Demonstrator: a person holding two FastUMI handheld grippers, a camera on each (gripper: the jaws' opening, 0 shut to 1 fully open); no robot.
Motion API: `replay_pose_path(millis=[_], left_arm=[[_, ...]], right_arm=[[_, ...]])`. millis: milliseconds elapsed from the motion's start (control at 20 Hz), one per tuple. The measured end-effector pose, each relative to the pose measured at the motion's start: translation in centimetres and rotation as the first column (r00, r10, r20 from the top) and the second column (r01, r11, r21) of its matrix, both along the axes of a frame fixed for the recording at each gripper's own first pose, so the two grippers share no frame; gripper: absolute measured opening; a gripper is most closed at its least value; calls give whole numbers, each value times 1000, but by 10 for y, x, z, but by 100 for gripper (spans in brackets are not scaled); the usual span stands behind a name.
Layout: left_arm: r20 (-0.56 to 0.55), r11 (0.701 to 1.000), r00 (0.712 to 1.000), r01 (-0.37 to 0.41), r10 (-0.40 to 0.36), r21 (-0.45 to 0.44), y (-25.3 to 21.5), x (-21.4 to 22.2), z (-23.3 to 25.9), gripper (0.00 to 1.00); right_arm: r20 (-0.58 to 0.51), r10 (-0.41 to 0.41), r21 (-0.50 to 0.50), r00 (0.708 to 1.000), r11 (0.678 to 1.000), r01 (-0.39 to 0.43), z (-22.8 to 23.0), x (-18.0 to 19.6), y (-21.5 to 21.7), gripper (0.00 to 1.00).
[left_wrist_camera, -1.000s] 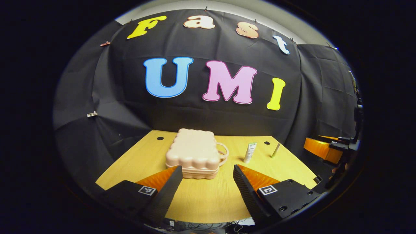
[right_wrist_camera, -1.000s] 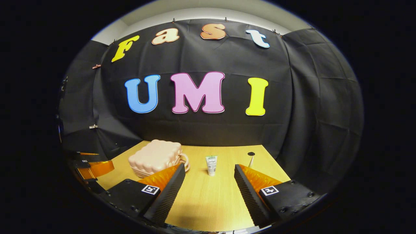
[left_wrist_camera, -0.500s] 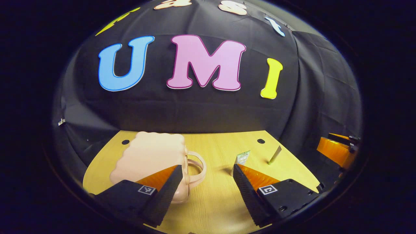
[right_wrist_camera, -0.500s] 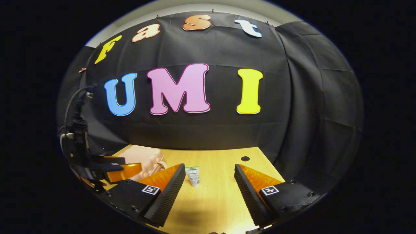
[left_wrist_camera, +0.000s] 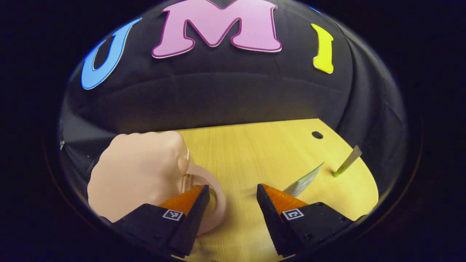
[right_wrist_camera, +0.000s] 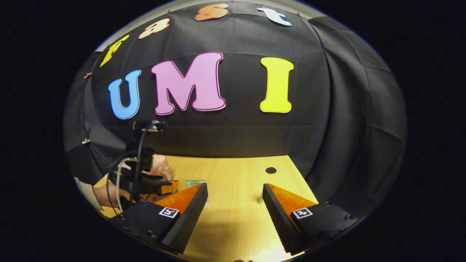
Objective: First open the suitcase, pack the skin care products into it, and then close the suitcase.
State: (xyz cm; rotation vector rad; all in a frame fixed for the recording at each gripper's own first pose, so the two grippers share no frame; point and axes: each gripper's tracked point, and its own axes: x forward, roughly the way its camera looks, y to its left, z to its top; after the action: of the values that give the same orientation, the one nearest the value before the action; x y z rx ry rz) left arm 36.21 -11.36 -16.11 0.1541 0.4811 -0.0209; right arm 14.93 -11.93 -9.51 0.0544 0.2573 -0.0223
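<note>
A pale pink, scallop-edged suitcase [left_wrist_camera: 138, 171] lies shut on the wooden table [left_wrist_camera: 262, 153], filling the left of the left gripper view. Its loop handle [left_wrist_camera: 217, 198] points right. My left gripper [left_wrist_camera: 231, 198] is open, low over the table, with one finger over the handle loop. A white skin care tube [left_wrist_camera: 304, 180] stands just behind the other finger, and a thin tube [left_wrist_camera: 347, 162] stands farther right. My right gripper [right_wrist_camera: 235, 194] is open above bare table. To its left are the left gripper [right_wrist_camera: 165, 185], the suitcase [right_wrist_camera: 160, 165] and the tube's top [right_wrist_camera: 194, 182].
The table has a round cable hole near its far right corner [left_wrist_camera: 317, 135], also seen in the right gripper view [right_wrist_camera: 271, 170]. Black cloth closes off the back and sides. The table's right edge runs close to the thin tube.
My left gripper has moved forward and down, closing in on the suitcase's handle side. My right gripper has moved forward; its left finger now hides most of the tube.
</note>
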Motion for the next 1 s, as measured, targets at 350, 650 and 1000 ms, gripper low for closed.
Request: replay_pose_path(millis=[350,650,1000], left_arm=[[-113,987,981,-154,159,48,18,19,-45,63],[-76,992,993,-99,94,-71,10,15,-17,18],[132,972,989,-36,68,-233,60,-15,136,13]], right_arm=[[-21,-25,-6,999,1000,25,-5,-3,-9,97],[-17,1,-20,1000,1000,-1,-2,-13,4,97],[-6,25,-31,1000,999,-25,1,-13,35,97]])
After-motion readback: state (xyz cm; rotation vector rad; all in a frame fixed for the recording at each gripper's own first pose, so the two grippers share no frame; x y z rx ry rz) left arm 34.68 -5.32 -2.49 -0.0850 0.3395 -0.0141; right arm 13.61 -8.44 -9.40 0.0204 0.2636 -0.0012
